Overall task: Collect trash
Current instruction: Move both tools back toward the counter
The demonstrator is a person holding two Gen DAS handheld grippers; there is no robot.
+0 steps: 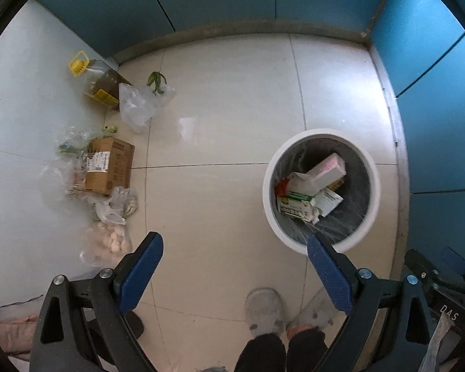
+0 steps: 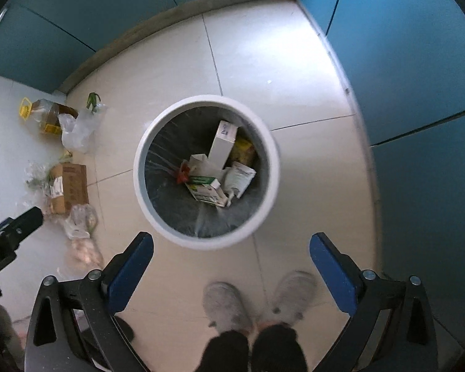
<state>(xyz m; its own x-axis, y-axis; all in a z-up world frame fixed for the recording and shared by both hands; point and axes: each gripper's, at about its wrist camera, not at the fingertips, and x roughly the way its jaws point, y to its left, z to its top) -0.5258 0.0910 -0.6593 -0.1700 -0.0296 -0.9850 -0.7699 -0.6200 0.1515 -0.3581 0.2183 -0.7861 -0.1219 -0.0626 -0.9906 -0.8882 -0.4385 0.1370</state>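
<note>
A white round trash bin (image 1: 269, 186) (image 2: 139, 167) with a dark liner stands on the tiled floor; it holds cartons and boxes (image 1: 313, 186) (image 2: 217, 167). My left gripper (image 1: 234, 248) is open and empty, held high over the floor left of the bin. My right gripper (image 2: 231, 245) is open and empty, just above the bin's near rim. Trash lies along the left wall: a cardboard box (image 1: 111, 166) (image 2: 69, 187), clear plastic bags (image 1: 139, 105) (image 2: 77, 130), a bag of pinkish lumps (image 1: 110, 241) (image 2: 83, 248) and green vegetable scraps (image 1: 156, 82) (image 2: 93, 100).
An oil jug (image 1: 99, 83) (image 2: 46, 114) with a yellow handle stands by the left wall. Blue cabinet fronts (image 1: 434, 62) close the back and right. The person's grey shoes (image 1: 263, 310) (image 2: 226, 307) stand below the grippers. The left gripper's body (image 2: 12, 229) shows at the right view's left edge.
</note>
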